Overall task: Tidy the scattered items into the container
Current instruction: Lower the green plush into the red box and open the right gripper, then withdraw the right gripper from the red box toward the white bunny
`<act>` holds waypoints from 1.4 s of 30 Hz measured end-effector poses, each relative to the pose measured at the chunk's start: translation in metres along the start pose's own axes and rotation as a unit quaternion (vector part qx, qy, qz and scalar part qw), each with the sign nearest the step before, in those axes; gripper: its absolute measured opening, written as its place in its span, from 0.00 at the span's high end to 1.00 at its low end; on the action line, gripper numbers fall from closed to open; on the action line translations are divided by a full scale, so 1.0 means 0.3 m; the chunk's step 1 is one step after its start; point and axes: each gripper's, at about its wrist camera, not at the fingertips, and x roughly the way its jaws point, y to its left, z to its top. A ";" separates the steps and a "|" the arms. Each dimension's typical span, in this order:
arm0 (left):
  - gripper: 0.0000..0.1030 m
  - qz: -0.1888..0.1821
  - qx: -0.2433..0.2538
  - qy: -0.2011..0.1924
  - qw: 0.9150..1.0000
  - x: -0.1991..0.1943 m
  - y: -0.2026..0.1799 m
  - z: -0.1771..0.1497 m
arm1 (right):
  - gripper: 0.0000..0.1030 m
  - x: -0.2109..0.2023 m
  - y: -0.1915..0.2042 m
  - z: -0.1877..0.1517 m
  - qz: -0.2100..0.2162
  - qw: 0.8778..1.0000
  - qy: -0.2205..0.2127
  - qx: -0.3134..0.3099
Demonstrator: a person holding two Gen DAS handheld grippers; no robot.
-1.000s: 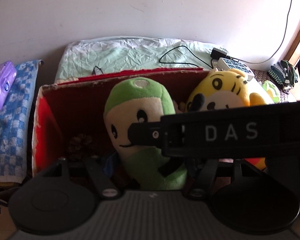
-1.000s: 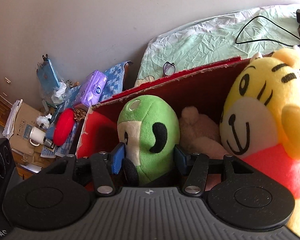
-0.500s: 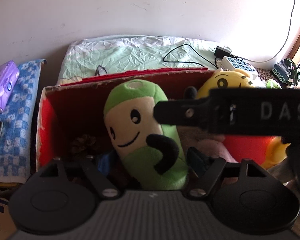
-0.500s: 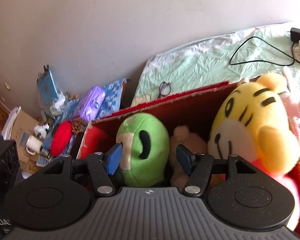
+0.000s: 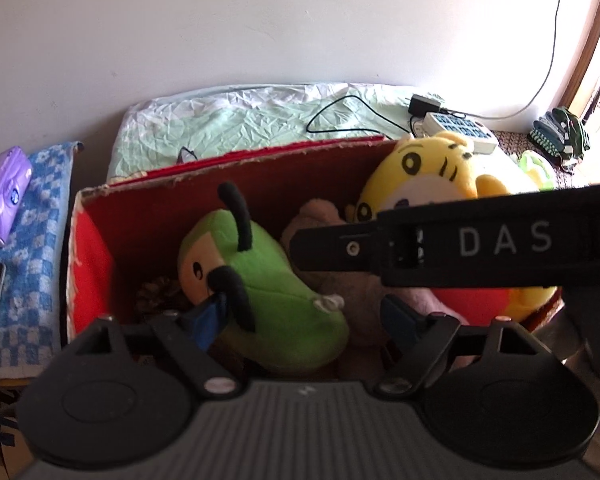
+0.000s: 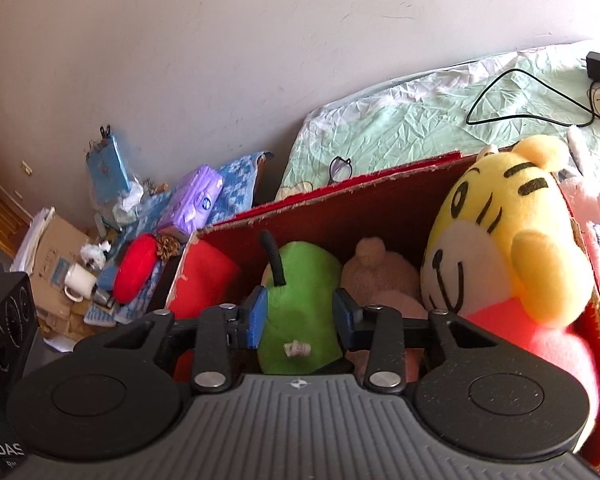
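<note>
Inside red box (image 5: pixel 148 216) | green plush (image 5: pixel 268 292) now toppled | both grippers' fingers spread, right gripper (image 6: pixel 300 314) released

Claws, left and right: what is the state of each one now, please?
Left claw: open, holding nothing, above the red box.
Right claw: open, its pads on either side of the green plush toy, not squeezing it.

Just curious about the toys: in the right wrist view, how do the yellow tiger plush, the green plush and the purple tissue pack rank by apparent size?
1. yellow tiger plush, though nearest the camera
2. green plush, partly hidden
3. purple tissue pack, farther away
</note>
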 end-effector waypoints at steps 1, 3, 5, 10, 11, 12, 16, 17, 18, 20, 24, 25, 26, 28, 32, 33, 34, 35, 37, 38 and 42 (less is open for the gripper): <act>0.19 0.000 0.005 0.001 1.000 -0.002 -0.004 -0.010 | 0.66 0.002 0.001 -0.004 0.000 1.000 0.007 -0.001; 0.19 -0.003 0.012 0.005 1.000 -0.005 -0.006 -0.025 | 0.70 0.007 -0.001 -0.013 0.004 1.000 0.024 0.004; 0.19 -0.006 0.014 0.011 1.000 -0.009 -0.002 -0.036 | 0.76 0.014 -0.004 -0.022 0.011 0.999 0.041 0.010; 0.19 -0.006 0.017 0.017 1.000 -0.031 0.011 -0.062 | 0.78 0.028 0.024 -0.041 0.013 0.998 0.063 -0.003; 0.19 -0.006 0.016 0.015 1.000 -0.038 0.013 -0.064 | 0.78 0.034 0.025 -0.042 0.013 0.998 0.068 -0.002; 0.19 -0.003 0.016 0.014 1.000 -0.043 0.015 -0.064 | 0.78 0.041 0.023 -0.042 0.014 0.997 0.072 0.002; 0.19 -0.006 0.004 0.009 1.000 -0.059 0.025 -0.062 | 0.78 0.050 0.020 -0.047 0.016 0.996 0.086 0.014; 0.19 -0.006 0.002 0.009 1.000 -0.062 0.025 -0.061 | 0.78 0.050 0.024 -0.051 0.016 0.996 0.090 0.011; 0.19 -0.005 0.001 0.008 1.000 -0.065 0.023 -0.058 | 0.78 0.050 0.029 -0.053 0.014 0.996 0.091 0.006; 0.19 -0.001 -0.001 0.006 1.000 -0.072 0.018 -0.051 | 0.78 0.045 0.035 -0.054 0.010 0.996 0.088 0.003; 0.18 -0.002 -0.021 0.002 1.000 -0.085 0.029 -0.036 | 0.77 0.038 0.032 -0.060 0.005 0.996 0.086 0.001; 0.18 -0.003 -0.026 0.005 1.000 -0.082 0.033 -0.035 | 0.77 0.042 0.030 -0.061 0.002 0.996 0.089 -0.002; 0.17 -0.002 -0.028 0.006 1.000 -0.080 0.033 -0.036 | 0.77 0.048 0.025 -0.062 0.001 0.996 0.090 0.000; 0.17 0.001 -0.027 0.004 1.000 -0.082 0.028 -0.038 | 0.76 0.043 0.009 -0.061 0.007 0.996 0.087 0.016; 0.16 0.007 -0.021 -0.007 1.000 -0.108 0.019 -0.042 | 0.75 0.011 0.002 -0.060 0.020 0.997 0.075 0.024; 0.15 0.010 -0.020 -0.008 1.000 -0.112 0.018 -0.040 | 0.75 -0.004 0.000 -0.058 0.025 0.997 0.068 0.027; 0.15 0.015 -0.020 -0.008 1.000 -0.115 0.017 -0.035 | 0.74 -0.020 0.000 -0.055 0.028 0.997 0.059 0.029; 0.15 0.019 -0.021 -0.007 1.000 -0.117 0.016 -0.030 | 0.74 -0.036 0.001 -0.052 0.029 0.998 0.048 0.028; 0.15 0.027 -0.027 -0.004 0.999 -0.117 0.014 -0.018 | 0.74 -0.068 0.013 -0.048 0.018 0.999 0.032 0.017; 0.15 0.030 -0.031 -0.003 0.999 -0.116 0.014 -0.011 | 0.74 -0.083 0.020 -0.045 0.009 1.000 0.025 0.010; 0.15 0.055 -0.039 0.015 0.998 -0.096 0.003 0.014 | 0.74 -0.129 0.028 -0.036 -0.027 1.000 0.004 -0.007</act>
